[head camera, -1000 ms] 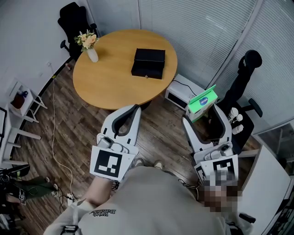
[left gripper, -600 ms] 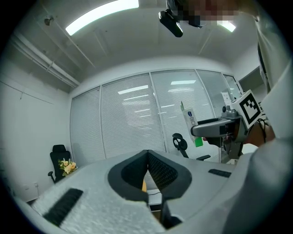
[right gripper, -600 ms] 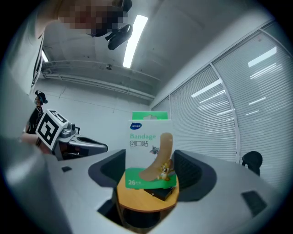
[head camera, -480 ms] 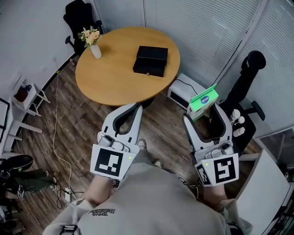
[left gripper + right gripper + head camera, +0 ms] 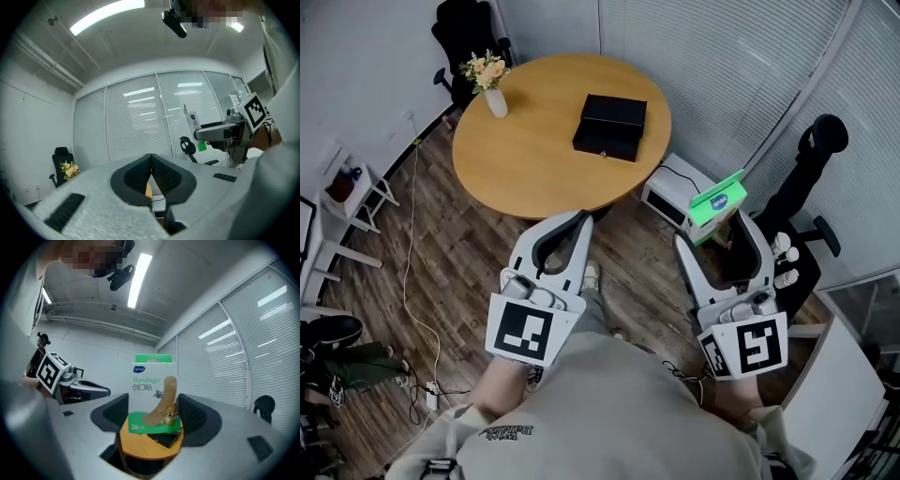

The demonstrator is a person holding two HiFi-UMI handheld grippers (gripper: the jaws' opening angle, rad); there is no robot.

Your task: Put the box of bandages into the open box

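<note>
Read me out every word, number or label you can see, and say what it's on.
"Bandage": front of the green and white cardboard bandage box.
"创口贴": same front, just below.
"26": the box's green lower band; the marks after it are too small to read.
The blue logo at the box's top left: too small to read.
Print on the person's grey shirt: too blurred to read.

Only real text is on the box of bandages point(image 5: 152, 397), in the right gripper view: "Bandage" in green with 创口贴 under it; "26" in white on the green band at the bottom; the blue oval logo point(image 5: 139, 367) up top is too small to read; the shirt print point(image 5: 510, 432) in the head view is upside down, can't make it out either.
</note>
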